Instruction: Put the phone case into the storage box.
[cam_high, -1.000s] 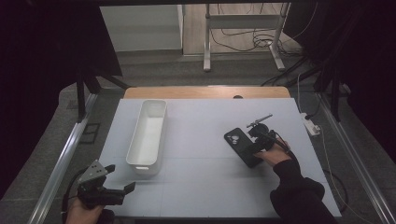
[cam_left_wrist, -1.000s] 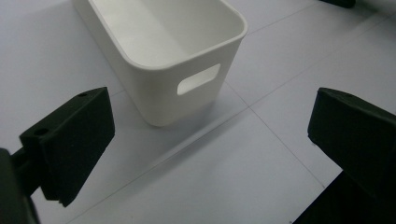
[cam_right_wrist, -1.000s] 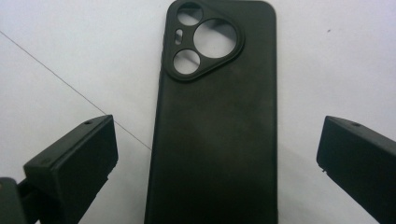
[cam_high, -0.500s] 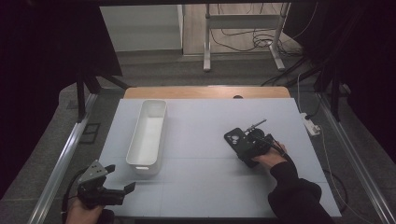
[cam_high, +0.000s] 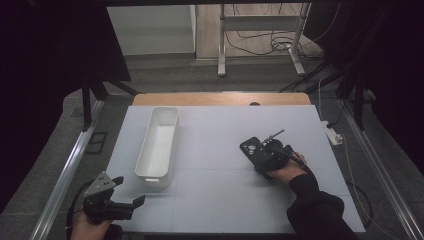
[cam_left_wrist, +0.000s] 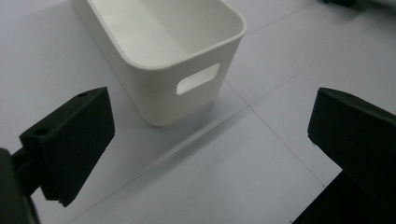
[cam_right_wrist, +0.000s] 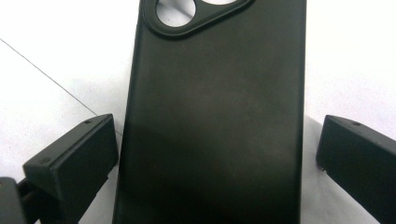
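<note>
A black phone case (cam_high: 250, 148) lies camera-cutout side up on the pale blue table, right of centre. My right gripper (cam_high: 261, 158) is open and straddles the case's near end. In the right gripper view the case (cam_right_wrist: 215, 93) runs up between the two jaws of this gripper (cam_right_wrist: 215, 161), with a small gap on each side. A long white bin (cam_high: 154, 179) stands empty left of centre. My left gripper (cam_high: 129, 191) hovers open by the front left corner. Its own view has the bin's handle end (cam_left_wrist: 187, 70) just ahead of its spread jaws (cam_left_wrist: 210, 135).
The table (cam_high: 215, 200) ends at a wooden strip (cam_high: 220, 98) at the back. A white power strip (cam_high: 333, 134) lies off its right edge. Metal rails (cam_high: 65, 180) run along both sides, and cables trail on the floor behind.
My right gripper has slid left along the phone case, so its jaws now stand on either side of the case. The left gripper has stayed still.
</note>
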